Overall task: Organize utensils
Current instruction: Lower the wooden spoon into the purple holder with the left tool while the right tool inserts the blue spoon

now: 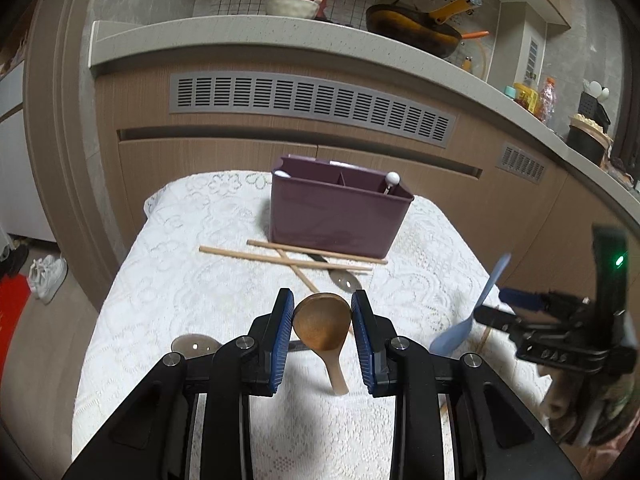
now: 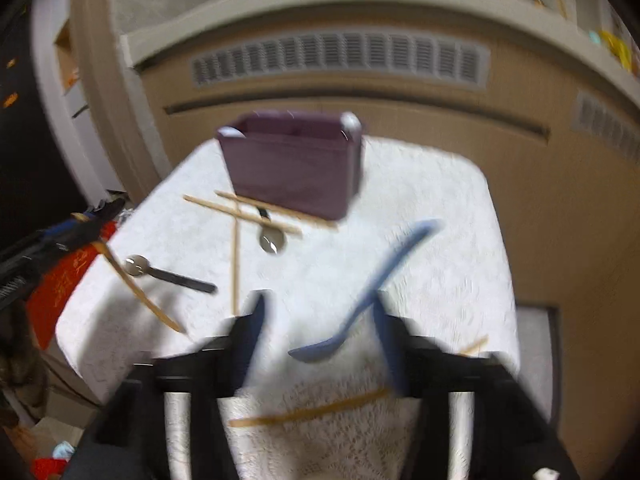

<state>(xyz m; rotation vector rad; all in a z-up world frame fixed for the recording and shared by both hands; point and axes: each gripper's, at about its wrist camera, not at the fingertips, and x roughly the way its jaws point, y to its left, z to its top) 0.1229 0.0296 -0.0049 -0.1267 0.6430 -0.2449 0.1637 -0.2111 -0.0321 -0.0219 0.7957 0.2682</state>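
My left gripper (image 1: 322, 308) is shut on the bowl of a brown wooden spoon (image 1: 324, 332), held above the white lace table (image 1: 200, 264); its handle hangs toward me. The right gripper (image 1: 486, 314) shows at the right of the left wrist view with a blue spoon (image 1: 472, 320) at its fingertips. In the blurred right wrist view the blue spoon (image 2: 360, 304) slants beside the right finger (image 2: 386, 344), and the jaws of the right gripper (image 2: 320, 316) stand apart. The purple utensil box (image 1: 340, 210) stands at the table's far side, also in the right wrist view (image 2: 294, 164).
Several wooden chopsticks (image 1: 288, 258) lie crossed in front of the box over a metal spoon (image 1: 342, 278). Another metal spoon (image 2: 160, 272) lies at the left. Loose chopsticks (image 2: 308, 410) lie near the front edge. A kitchen counter (image 1: 280, 40) with a pan stands behind.
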